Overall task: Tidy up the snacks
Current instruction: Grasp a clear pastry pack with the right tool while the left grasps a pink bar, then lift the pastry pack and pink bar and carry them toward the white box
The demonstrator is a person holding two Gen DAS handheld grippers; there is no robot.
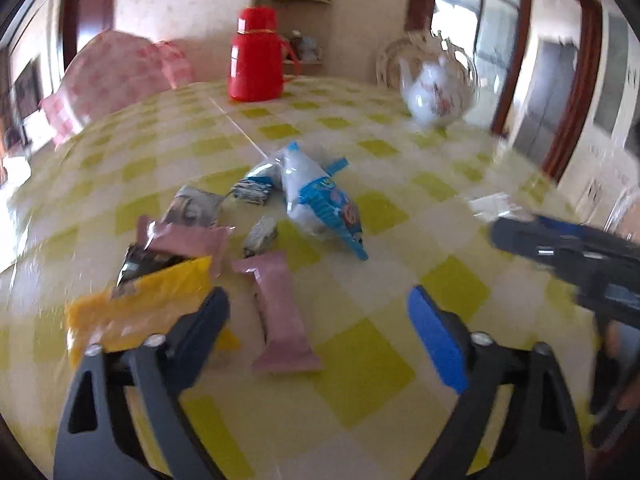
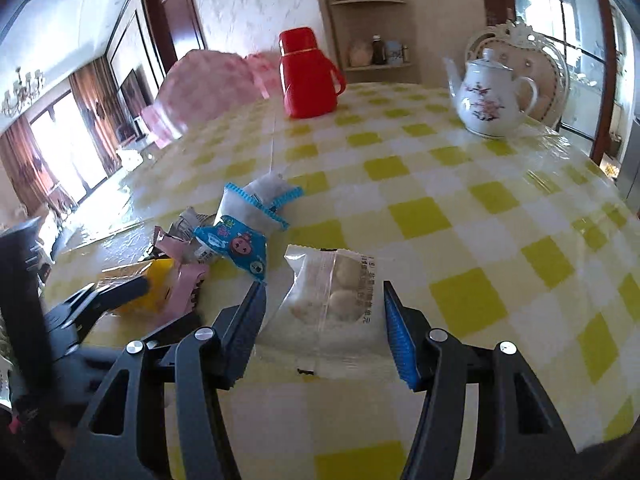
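Note:
A heap of snack packets lies on the yellow-checked table (image 1: pixel 448 288). It holds a blue-and-white packet (image 1: pixel 320 200), two pink ones, a yellow one (image 1: pixel 136 308) and small dark ones. My left gripper (image 1: pixel 320 304) stands open low over the cloth. The nearer pink packet (image 1: pixel 280 312) lies flat between its fingers, untouched, and the yellow packet sits by the left finger. My right gripper (image 2: pixel 323 296) is shut on a clear white packet of round snacks (image 2: pixel 332 300), to the right of the heap. From the left wrist view that gripper (image 1: pixel 560 248) comes in from the right edge.
A red thermos jug (image 1: pixel 256 56) and a white flowered teapot (image 2: pixel 492 96) stand at the far side of the table. A pink checked cover (image 1: pixel 116 76) sits at the far left. An ornate white chair back (image 2: pixel 516 36) rises behind the teapot. Checked cloth stretches to the right of the heap.

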